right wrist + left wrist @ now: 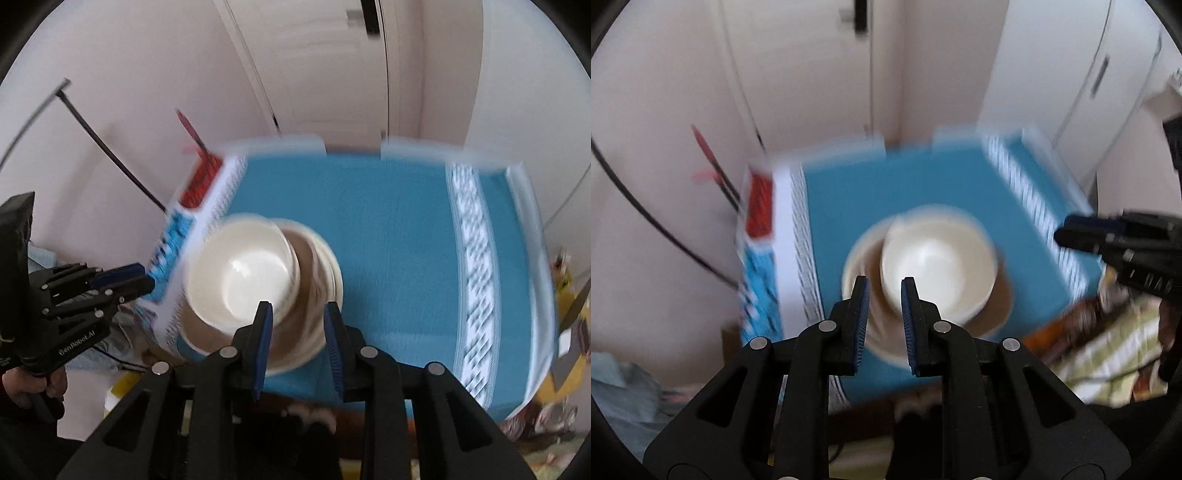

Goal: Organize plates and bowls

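Note:
A white bowl sits on a stack of brown-and-cream plates on a blue dish rack. My left gripper is open and empty, its fingers just above the near side of the stack. In the right wrist view the same bowl rests on the plates at the rack's near left. My right gripper is open and empty above the plates' near edge. Both views are motion-blurred. Each gripper shows in the other's view: the right gripper, the left gripper.
The rack has white slotted rails and a red and blue cutlery holder on its left edge. Pale walls and cabinet doors stand behind. Cloth and clutter lie beside the rack.

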The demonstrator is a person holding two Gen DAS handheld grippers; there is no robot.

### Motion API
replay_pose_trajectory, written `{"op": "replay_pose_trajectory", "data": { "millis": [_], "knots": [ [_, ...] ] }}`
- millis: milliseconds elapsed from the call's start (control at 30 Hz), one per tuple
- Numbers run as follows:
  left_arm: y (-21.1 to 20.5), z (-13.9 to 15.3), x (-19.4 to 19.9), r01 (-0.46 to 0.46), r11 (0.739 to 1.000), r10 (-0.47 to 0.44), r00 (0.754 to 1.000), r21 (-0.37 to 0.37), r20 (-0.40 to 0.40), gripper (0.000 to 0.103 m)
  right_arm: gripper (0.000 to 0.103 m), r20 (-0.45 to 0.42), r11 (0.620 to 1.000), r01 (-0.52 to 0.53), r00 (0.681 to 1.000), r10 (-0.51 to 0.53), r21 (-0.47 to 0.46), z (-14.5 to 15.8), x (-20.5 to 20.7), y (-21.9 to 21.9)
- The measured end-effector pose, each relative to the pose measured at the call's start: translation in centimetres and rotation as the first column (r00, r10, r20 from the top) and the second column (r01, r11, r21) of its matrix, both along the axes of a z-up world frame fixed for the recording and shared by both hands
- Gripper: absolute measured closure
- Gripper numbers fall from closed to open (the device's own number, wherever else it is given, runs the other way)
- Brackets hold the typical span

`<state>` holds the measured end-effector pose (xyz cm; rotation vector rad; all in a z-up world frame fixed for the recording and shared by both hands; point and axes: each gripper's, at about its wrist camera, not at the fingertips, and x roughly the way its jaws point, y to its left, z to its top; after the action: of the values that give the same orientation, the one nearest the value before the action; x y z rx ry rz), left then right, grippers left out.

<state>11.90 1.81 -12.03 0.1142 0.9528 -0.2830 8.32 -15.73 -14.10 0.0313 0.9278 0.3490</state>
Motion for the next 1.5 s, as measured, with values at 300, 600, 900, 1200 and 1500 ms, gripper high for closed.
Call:
{"op": "replay_pose_trajectory", "data": {
  "millis": [300,600,900,1200,1500],
  "knots": [
    [-0.7,10.8,-3.5,-0.106,0.992,0.124,0.927,-0.070,0.355,0.088,0.030,0.347,0.993,0.099,0.931,-0.115,0.064,10.7,-4.8,-1.7],
    [-1.2,12.2,-6.1,-0.132,0.984,0.169,0.899,-0.119,0.405,0.084,0.001,0.468,0.976,0.208,0.858,-0.211,0.060,12.7,-8.2,-2.7],
    [-1.3,12.9,-9.7,-0.163,0.975,0.218,0.838,-0.152,0.501,0.000,0.001,0.506,0.967,0.250,0.829,-0.239,0.048,12.9,-10.4,-2.6],
    [-1.0,13.6,-11.1,-0.183,0.973,0.229,0.813,-0.140,0.535,0.000,0.001,0.523,0.960,0.276,0.813,-0.254,0.037,13.2,-11.4,-2.8],
    [-1.4,13.9,-11.4,-0.182,0.975,0.224,0.804,-0.130,0.551,0.000,0.001,0.524,0.955,0.292,0.808,-0.271,0.043,13.3,-11.6,-3.2]
  ]
}}
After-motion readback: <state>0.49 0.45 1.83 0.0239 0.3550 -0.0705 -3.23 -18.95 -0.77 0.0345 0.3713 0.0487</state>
